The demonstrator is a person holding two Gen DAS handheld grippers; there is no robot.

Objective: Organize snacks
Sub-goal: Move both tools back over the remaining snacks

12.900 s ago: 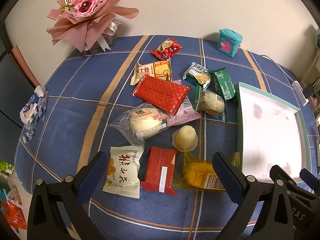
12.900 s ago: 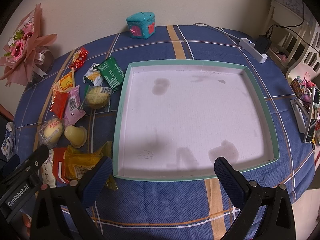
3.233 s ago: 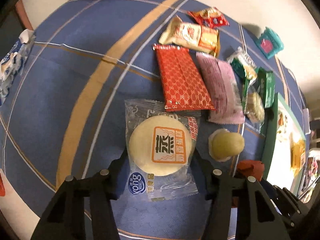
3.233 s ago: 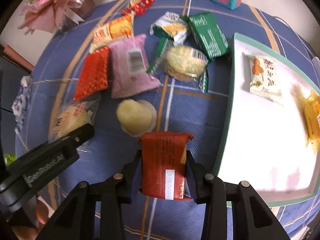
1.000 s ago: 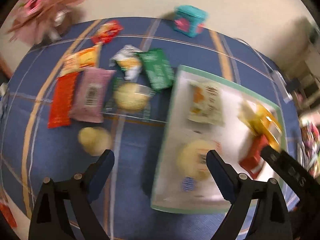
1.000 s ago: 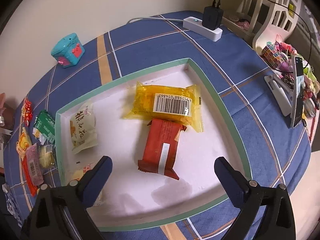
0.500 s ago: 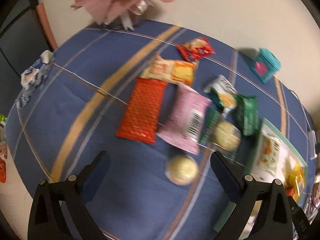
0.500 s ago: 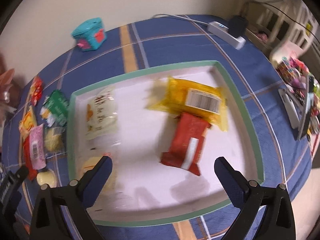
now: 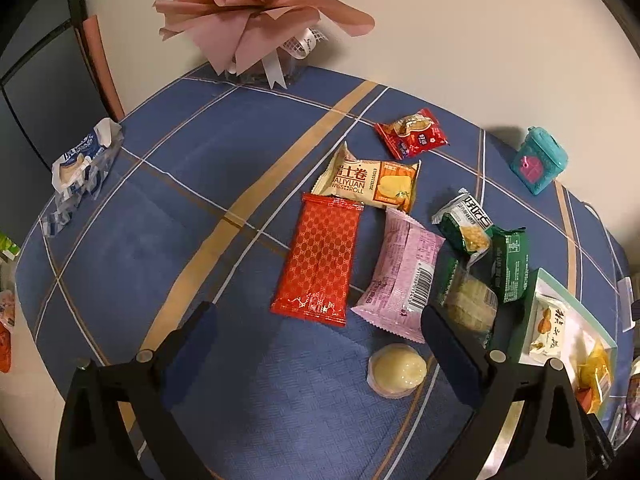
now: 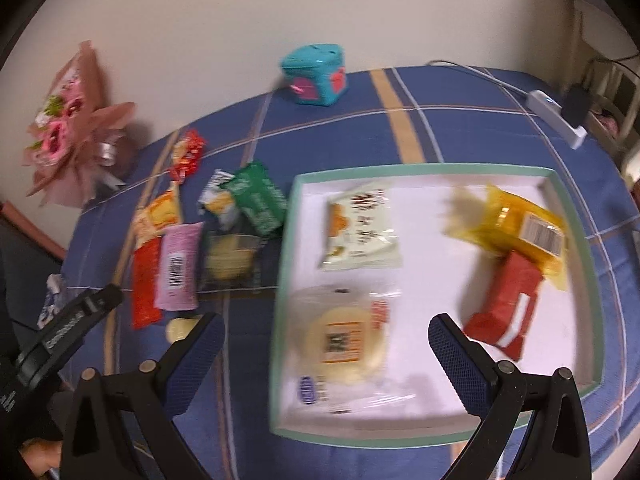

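Several snacks lie on the blue cloth: a red patterned packet (image 9: 320, 258), a pink packet (image 9: 404, 270), a Swiss roll pack (image 9: 370, 180), a small red pack (image 9: 412, 133), green packs (image 9: 510, 264) and a round jelly cup (image 9: 397, 370). My left gripper (image 9: 316, 344) is open and empty, above the cloth just in front of the red packet, the jelly cup near its right finger. The white tray with a teal rim (image 10: 285, 240) holds a cream pack (image 10: 362, 232), a round bun (image 10: 346, 338), a yellow pack (image 10: 520, 230) and a red bar (image 10: 506, 306). My right gripper (image 10: 326, 354) is open and empty, over the tray's near left part.
A pink bouquet (image 9: 256, 8) stands at the back by the wall. A teal toy box (image 9: 539, 160) sits at the back right. A blue-white wrapper (image 9: 80, 168) lies at the table's left edge. A white power strip (image 10: 554, 114) lies at the far right.
Both grippers let go of the bun and the red bar in the tray. My left gripper has swung back left over the loose snacks. My right view has turned left.
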